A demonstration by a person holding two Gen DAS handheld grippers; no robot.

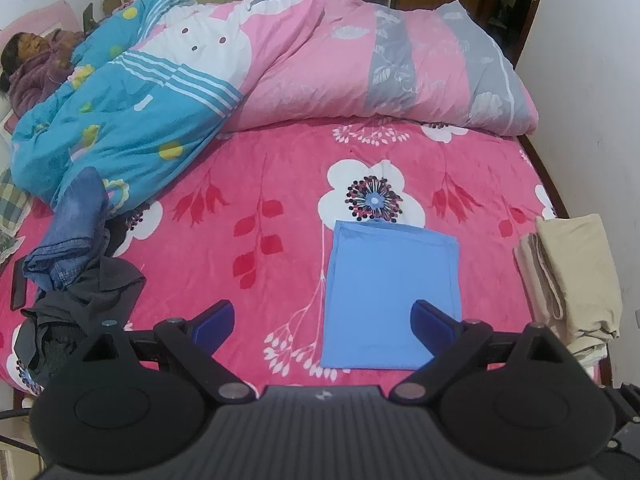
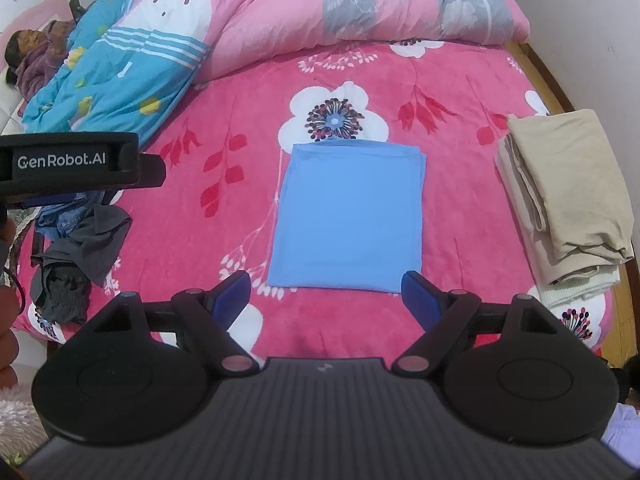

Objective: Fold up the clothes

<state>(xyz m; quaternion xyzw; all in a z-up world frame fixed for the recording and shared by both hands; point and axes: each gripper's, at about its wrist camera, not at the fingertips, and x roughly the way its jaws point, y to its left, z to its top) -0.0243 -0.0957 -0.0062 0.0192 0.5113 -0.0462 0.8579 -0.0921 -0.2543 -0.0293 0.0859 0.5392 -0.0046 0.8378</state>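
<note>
Blue cloth [image 2: 346,216] lies flat on the pink flowered bedspread [image 2: 460,152], near the front edge of the bed, already a neat rectangle with layered edges showing at its far right corner (so it reads as folded at least once). Whether another fold is due or it is ready for stacking, the views do not settle.

Left gripper [image 1: 324,322]: fingers spread wide, holding nothing, hovering above the bed with its right finger over the cloth's near right part. Right gripper [image 2: 326,294]: also spread wide and empty, fingers flanking the cloth's near edge. Both sit square to that edge, probably because it is the easiest one to reach from this side of the bed.

Surroundings: a stack of folded beige clothes [image 2: 568,200] at the right edge of the bed, apart from the blue cloth; likely the finished pile. At the left edge, a loose heap of jeans and dark clothes [image 1: 76,264], unfolded. Behind, a rolled pink-and-grey quilt [image 1: 380,60], and a person lying under a blue quilt [image 1: 120,112] far left.

Nothing lies on the blue cloth or between it and the grippers. Bedspread between cloth and beige stack is bare.
</note>
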